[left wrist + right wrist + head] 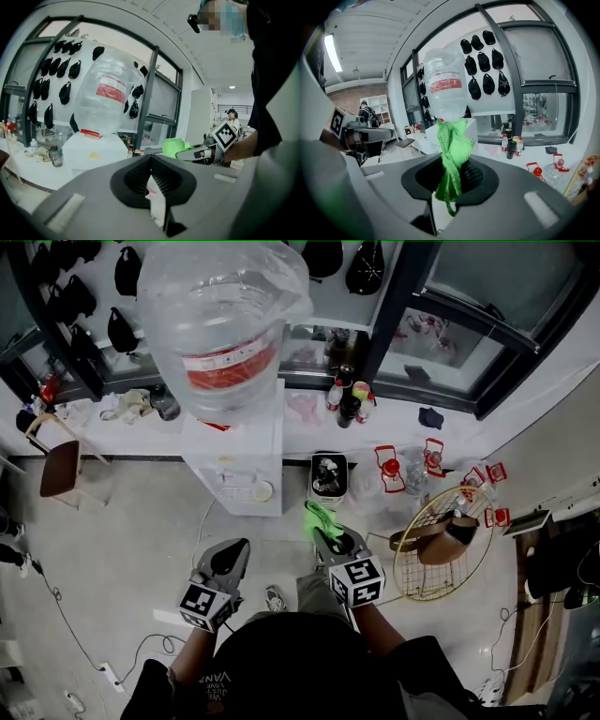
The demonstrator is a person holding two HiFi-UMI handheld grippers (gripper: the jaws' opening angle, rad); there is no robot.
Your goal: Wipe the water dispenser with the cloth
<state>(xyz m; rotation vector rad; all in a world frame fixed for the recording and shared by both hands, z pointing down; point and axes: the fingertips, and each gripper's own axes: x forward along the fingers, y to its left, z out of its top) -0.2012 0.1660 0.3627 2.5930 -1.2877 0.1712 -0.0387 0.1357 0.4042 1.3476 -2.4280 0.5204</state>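
Head view: cloth hangs apart from dispenser edge.

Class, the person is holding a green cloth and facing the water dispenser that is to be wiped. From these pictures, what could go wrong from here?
1. The right gripper pinches the green cloth only in a narrow bunch with loose ends hanging, so rubbing might pull it free.
2. The big bottle stands upended on the water dispenser; a hard push high up could rock it.
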